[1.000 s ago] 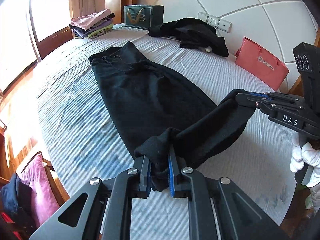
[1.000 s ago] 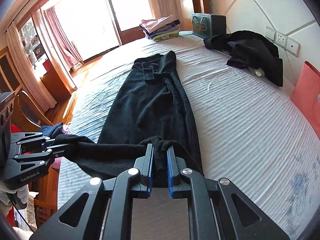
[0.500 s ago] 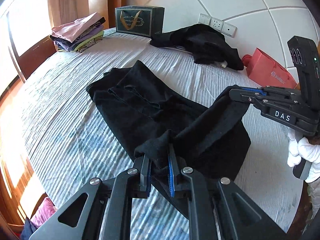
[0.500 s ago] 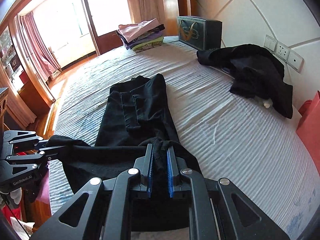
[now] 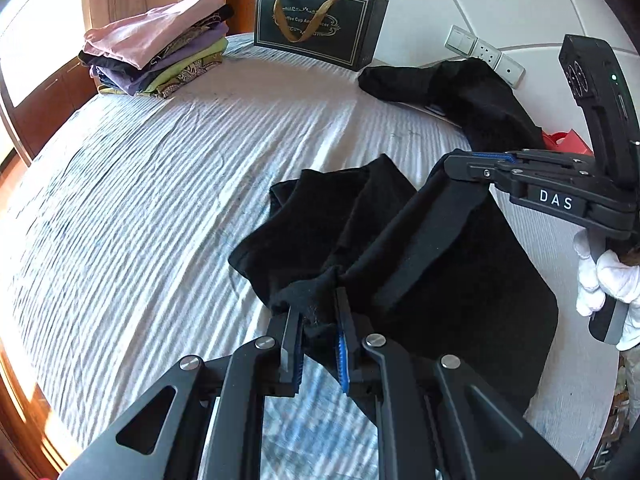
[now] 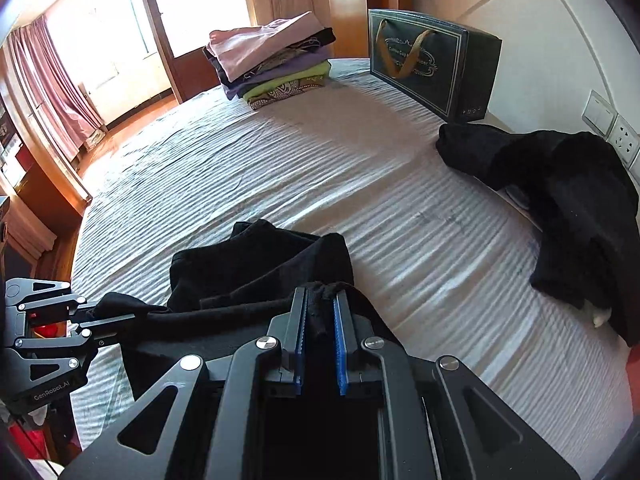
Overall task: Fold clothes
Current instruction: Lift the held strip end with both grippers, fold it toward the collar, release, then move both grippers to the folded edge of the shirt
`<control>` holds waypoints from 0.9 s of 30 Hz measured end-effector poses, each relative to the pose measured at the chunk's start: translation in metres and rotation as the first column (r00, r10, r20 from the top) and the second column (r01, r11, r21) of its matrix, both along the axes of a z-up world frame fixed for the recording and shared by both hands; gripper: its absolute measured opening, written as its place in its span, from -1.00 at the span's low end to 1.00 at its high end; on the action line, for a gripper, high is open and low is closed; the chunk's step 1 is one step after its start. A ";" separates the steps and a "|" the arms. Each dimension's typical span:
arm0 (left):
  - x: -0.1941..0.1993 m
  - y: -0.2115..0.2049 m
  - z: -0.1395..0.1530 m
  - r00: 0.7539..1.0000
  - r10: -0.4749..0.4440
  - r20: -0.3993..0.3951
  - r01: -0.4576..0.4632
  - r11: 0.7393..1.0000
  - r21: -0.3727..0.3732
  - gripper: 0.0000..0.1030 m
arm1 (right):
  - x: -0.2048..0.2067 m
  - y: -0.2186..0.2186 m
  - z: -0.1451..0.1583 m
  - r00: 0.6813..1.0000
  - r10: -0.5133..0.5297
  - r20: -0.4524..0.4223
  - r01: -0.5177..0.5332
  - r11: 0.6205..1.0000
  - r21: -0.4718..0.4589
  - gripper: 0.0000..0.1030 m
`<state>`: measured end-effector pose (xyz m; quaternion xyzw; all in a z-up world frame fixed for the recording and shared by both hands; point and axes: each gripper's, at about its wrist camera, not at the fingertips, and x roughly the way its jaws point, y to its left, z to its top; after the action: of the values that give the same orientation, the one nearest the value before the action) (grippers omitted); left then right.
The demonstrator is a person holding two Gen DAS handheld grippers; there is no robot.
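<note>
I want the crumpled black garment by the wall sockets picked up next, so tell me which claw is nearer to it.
Right. The right claw holds the black trousers on the side toward the crumpled black garment; the left claw grips their other corner, farther off.

Two claws (image 5: pixel 318 312) (image 6: pixel 320 312), two black garments (image 5: pixel 420 264) (image 6: pixel 568 208), one folded stack (image 5: pixel 160 48).

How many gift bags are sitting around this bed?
2: a dark green gift bag stands at the bed's far end beside the folded clothes stack; a red bag peeks out behind the right gripper, mostly hidden.

"DAS" on right hand-held gripper (image 5: pixel 448 168)
</note>
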<state>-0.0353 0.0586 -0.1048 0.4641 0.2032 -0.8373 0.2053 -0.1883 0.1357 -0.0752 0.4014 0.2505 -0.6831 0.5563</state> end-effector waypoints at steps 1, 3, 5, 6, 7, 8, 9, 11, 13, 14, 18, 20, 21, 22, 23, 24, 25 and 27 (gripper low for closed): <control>-0.002 -0.012 -0.004 1.000 -0.005 0.007 0.005 1.000 0.010 -0.77 | -0.001 -0.013 -0.003 1.000 -0.005 0.004 0.005 1.000 0.011 -0.78; -0.007 -0.032 -0.011 1.000 -0.011 0.015 0.011 1.000 0.024 -0.78 | -0.004 -0.037 -0.011 1.000 -0.009 0.008 0.009 0.999 0.036 -0.78; -0.012 -0.048 -0.018 0.999 -0.025 0.020 0.024 0.999 0.048 -0.77 | -0.007 -0.057 -0.021 1.000 -0.020 0.016 0.019 0.998 0.066 -0.78; -0.014 -0.054 -0.021 0.999 -0.039 0.022 0.038 0.997 0.064 -0.75 | -0.011 -0.064 -0.028 0.999 -0.037 0.028 0.035 0.996 0.087 -0.74; -0.016 -0.057 -0.023 0.998 -0.053 0.027 0.051 0.996 0.078 -0.69 | -0.016 -0.070 -0.034 0.997 -0.061 0.046 0.056 0.993 0.106 -0.69; -0.018 -0.060 -0.024 0.997 -0.068 0.030 0.065 0.994 0.085 -0.65 | -0.021 -0.074 -0.039 0.994 -0.083 0.066 0.075 0.990 0.117 -0.46; -0.019 -0.059 -0.022 0.996 -0.087 0.025 0.085 0.994 0.075 -0.54 | -0.026 -0.075 -0.041 0.991 -0.105 0.079 0.095 0.988 0.117 -0.13; -0.019 -0.052 -0.013 0.991 -0.131 0.014 0.131 0.991 0.036 -0.29 | -0.034 -0.071 -0.037 0.984 -0.147 0.097 0.137 0.985 0.103 0.08; -0.016 -0.045 0.000 0.987 -0.157 -0.011 0.158 0.987 0.005 0.30 | -0.041 -0.057 -0.024 0.979 -0.178 0.099 0.172 0.983 0.063 0.08; -0.014 -0.044 0.007 0.988 -0.154 -0.024 0.154 0.988 -0.018 0.44 | -0.044 -0.048 -0.015 0.977 -0.193 0.096 0.190 0.981 0.038 0.08; -0.004 -0.044 0.031 0.993 -0.117 -0.032 0.113 0.989 -0.095 0.58 | -0.056 -0.008 0.013 0.968 -0.221 0.122 0.226 0.973 -0.034 0.12; -0.002 -0.041 0.035 0.994 -0.113 -0.010 0.111 0.986 -0.120 0.58 | -0.054 0.011 0.016 0.967 -0.223 0.121 0.229 0.973 -0.032 0.12; -0.003 -0.037 0.034 0.992 -0.125 0.004 0.124 0.983 -0.136 0.58 | -0.051 0.022 0.014 0.967 -0.229 0.115 0.233 0.972 -0.023 0.12; -0.004 -0.032 0.033 0.991 -0.136 0.015 0.136 0.979 -0.148 0.58 | -0.047 0.034 0.011 0.965 -0.238 0.108 0.241 0.970 -0.012 0.12; -0.005 -0.028 0.030 0.990 -0.142 0.018 0.143 0.978 -0.154 0.58 | -0.043 0.046 0.006 0.963 -0.246 0.108 0.247 0.969 -0.002 0.12; -0.007 -0.025 0.028 0.989 -0.145 0.016 0.145 0.978 -0.150 0.58 | -0.039 0.059 0.000 0.960 -0.255 0.112 0.256 0.967 0.012 0.12; -0.010 -0.022 0.024 0.989 -0.145 0.012 0.146 0.980 -0.138 0.58 | -0.035 0.073 -0.007 0.957 -0.267 0.116 0.265 0.964 0.028 0.12; -0.017 -0.016 0.017 0.989 -0.149 0.005 0.148 0.982 -0.116 0.58 | -0.030 0.098 -0.021 0.949 -0.289 0.126 0.283 0.957 0.062 0.12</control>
<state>-0.0527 0.0426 -0.0873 0.4637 0.1192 -0.8616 0.1687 -0.2181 0.2338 -0.0964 0.4903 0.1667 -0.7223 0.4583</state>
